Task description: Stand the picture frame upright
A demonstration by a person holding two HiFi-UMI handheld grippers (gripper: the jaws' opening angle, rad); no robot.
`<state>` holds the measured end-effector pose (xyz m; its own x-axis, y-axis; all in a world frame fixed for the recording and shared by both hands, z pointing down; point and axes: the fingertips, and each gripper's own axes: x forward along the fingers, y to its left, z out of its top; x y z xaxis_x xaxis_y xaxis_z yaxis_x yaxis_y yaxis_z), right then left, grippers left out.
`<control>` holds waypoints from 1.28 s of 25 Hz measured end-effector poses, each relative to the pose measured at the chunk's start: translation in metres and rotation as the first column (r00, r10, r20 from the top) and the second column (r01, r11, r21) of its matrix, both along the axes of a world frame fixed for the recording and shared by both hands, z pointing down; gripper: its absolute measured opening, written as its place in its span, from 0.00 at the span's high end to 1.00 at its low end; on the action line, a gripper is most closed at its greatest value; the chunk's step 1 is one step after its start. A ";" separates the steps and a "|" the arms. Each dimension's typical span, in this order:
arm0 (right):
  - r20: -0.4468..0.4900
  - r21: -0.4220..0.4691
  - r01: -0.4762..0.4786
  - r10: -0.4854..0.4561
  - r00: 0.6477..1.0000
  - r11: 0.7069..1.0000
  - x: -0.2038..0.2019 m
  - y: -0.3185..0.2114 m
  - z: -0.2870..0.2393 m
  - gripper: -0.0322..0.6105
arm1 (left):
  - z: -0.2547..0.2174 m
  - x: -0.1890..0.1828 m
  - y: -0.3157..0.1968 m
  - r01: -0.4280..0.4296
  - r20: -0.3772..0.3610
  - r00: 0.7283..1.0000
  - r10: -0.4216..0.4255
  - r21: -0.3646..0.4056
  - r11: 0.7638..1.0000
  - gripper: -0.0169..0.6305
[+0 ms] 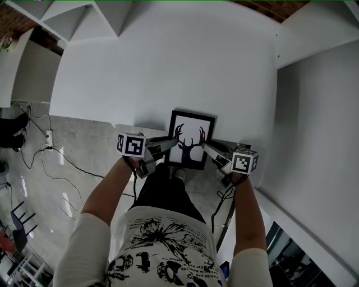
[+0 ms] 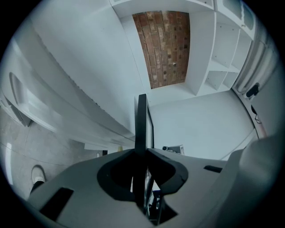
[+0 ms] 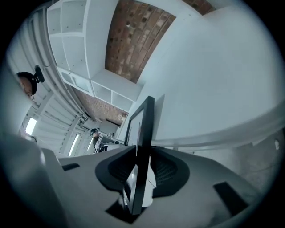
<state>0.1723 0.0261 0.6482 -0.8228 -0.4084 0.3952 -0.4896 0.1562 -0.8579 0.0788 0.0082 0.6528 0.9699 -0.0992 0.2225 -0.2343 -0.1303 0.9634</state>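
A black picture frame (image 1: 192, 140) with a dark deer picture hangs at the near edge of the white table (image 1: 168, 73), its lower part out past that edge. My left gripper (image 1: 174, 141) is shut on its left side and my right gripper (image 1: 206, 147) on its right side. In the left gripper view the frame (image 2: 141, 120) stands edge-on between the jaws of the left gripper (image 2: 142, 153). In the right gripper view the frame (image 3: 144, 129) also runs edge-on through the right gripper (image 3: 143, 153), with both pads against it.
A second white tabletop (image 1: 320, 112) adjoins on the right. White shelf units (image 1: 84, 17) and a brick wall (image 1: 269, 7) stand at the back. Cables (image 1: 56, 162) trail over the tiled floor on the left, below the table edge.
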 end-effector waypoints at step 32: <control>0.085 0.361 0.131 -0.173 0.981 0.923 -0.003 0.017 -0.133 0.81 | -0.130 -0.007 0.037 0.098 0.004 0.994 -0.111 0.453 0.886 0.85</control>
<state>0.1690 0.0435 0.5152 -0.9166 -0.3706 0.1501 -0.3395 0.5230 -0.7818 0.0714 0.0447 0.5229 0.9422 -0.2960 0.1571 -0.2974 -0.5223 0.7992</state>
